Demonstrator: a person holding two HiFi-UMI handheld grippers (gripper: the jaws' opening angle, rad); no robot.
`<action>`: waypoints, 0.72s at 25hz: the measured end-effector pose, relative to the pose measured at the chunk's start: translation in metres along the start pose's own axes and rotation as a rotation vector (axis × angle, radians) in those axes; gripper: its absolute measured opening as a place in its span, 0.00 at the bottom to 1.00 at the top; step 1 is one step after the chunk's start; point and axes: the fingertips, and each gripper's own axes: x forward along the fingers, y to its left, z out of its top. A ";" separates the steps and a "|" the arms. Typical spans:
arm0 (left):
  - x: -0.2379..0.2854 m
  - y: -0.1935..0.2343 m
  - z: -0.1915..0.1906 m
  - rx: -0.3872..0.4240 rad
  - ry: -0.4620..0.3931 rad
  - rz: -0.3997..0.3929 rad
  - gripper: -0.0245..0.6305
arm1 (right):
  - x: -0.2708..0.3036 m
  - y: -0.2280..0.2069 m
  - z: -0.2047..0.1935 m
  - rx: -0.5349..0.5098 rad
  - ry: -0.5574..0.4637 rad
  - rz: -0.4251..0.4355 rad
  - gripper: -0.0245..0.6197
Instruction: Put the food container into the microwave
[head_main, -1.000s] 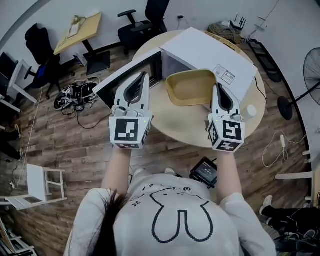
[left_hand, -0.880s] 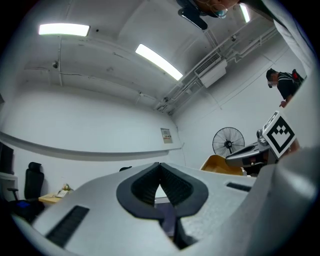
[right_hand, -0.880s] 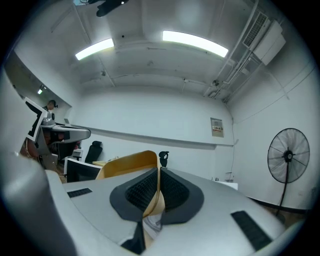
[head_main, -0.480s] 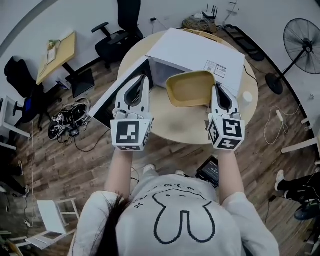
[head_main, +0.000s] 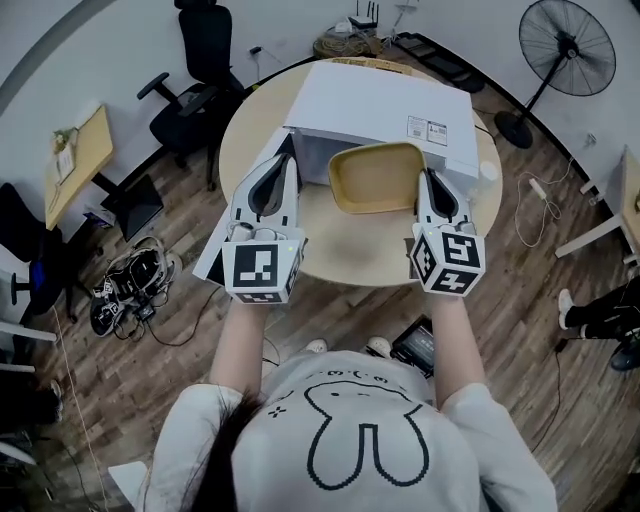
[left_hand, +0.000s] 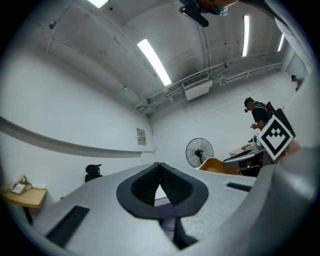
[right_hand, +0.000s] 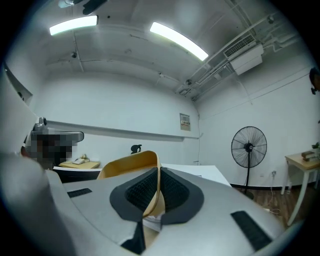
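Note:
The yellow food container (head_main: 378, 177) hangs over the table just in front of the white microwave (head_main: 385, 95). My right gripper (head_main: 427, 181) is shut on its right rim. In the right gripper view the thin yellow wall (right_hand: 131, 169) runs between the closed pads of that gripper (right_hand: 159, 172). The microwave door (head_main: 212, 262) stands swung open to the left. My left gripper (head_main: 288, 162) is shut and empty, beside the container's left side, above the door. In the left gripper view its jaws (left_hand: 160, 166) meet, and the container (left_hand: 216, 165) shows to the right.
The microwave stands on a round wooden table (head_main: 360, 248). A small white object (head_main: 487, 172) sits at the table's right edge. A standing fan (head_main: 567, 45), an office chair (head_main: 200, 45), a side desk (head_main: 72, 165), floor cables (head_main: 125, 298) and a black device (head_main: 412, 345) surround the table.
The head view has swung round, so the microwave now faces me squarely. The container stays in my right gripper, close to the microwave's opening. The left gripper stays shut.

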 end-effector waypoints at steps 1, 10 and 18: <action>0.001 0.002 -0.002 -0.009 -0.003 -0.015 0.05 | 0.001 0.003 0.000 0.000 0.003 -0.015 0.10; 0.012 0.009 -0.022 -0.078 -0.008 -0.123 0.05 | 0.004 0.015 -0.015 0.043 0.053 -0.129 0.10; 0.004 0.014 -0.039 -0.107 -0.004 -0.142 0.05 | 0.007 0.028 -0.047 0.095 0.103 -0.166 0.10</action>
